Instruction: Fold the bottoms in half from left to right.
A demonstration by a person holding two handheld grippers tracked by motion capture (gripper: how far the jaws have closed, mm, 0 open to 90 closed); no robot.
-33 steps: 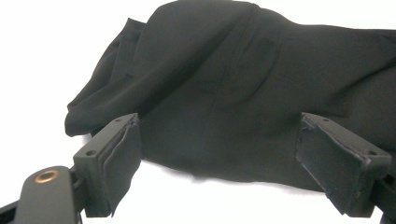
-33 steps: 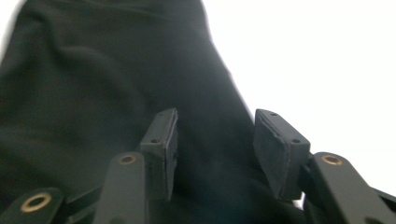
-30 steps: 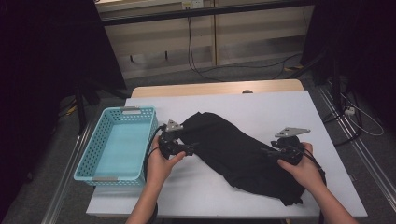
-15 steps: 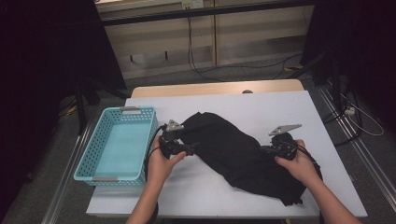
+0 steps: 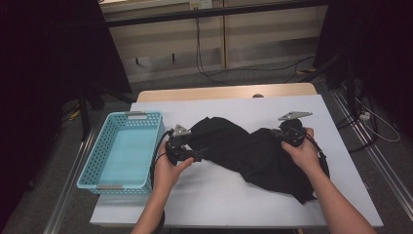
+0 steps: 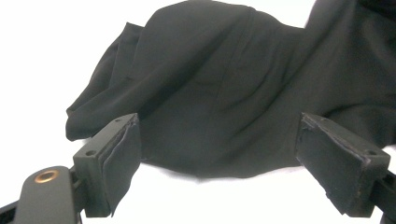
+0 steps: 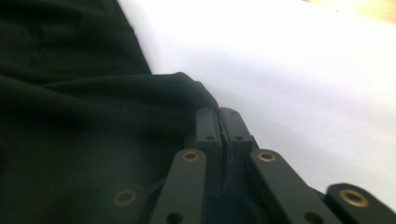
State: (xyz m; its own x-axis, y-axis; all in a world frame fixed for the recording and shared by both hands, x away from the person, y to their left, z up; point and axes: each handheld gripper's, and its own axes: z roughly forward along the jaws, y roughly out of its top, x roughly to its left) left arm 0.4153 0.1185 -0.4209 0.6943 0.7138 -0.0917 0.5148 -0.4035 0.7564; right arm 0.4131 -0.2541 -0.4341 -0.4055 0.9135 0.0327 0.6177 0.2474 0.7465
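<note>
The black cloth (image 5: 253, 153) lies crumpled across the middle of the white bench (image 5: 219, 195), just right of the blue basket (image 5: 122, 151), which stands at the bench's left edge with nothing in it.

Right gripper (image 5: 290, 134): the fingers (image 7: 208, 126) have just been closing and now stand pressed together on a fold at the cloth's right-hand edge. In the right gripper view the fabric enters the pinch only at the fingertips.

Left gripper (image 5: 197, 155): the fingers (image 6: 114, 158) stand wide, resting low over the bench at the cloth's left end. The cloth lies in front of and between them, but neither pad presses on it.

Likely faults from this state:

1. Slip at the right pinch. The bite appears shallow and takes a thin fold. A lift or pull may draw the edge out from the fingertips.
2. One-sided lift. With the left fingers not closed, raising the right hand alone would probably drag the cloth across the bench and let it bunch or swing.
3. Poor left bite. The left end is a rounded heap of layers. Closing there may catch only a top layer, or several at once, so the cloth would not spread evenly.
4. Basket contact. The left hand (image 5: 165, 170) works just beside the basket wall; a sideways move could knock or shift it.
</note>
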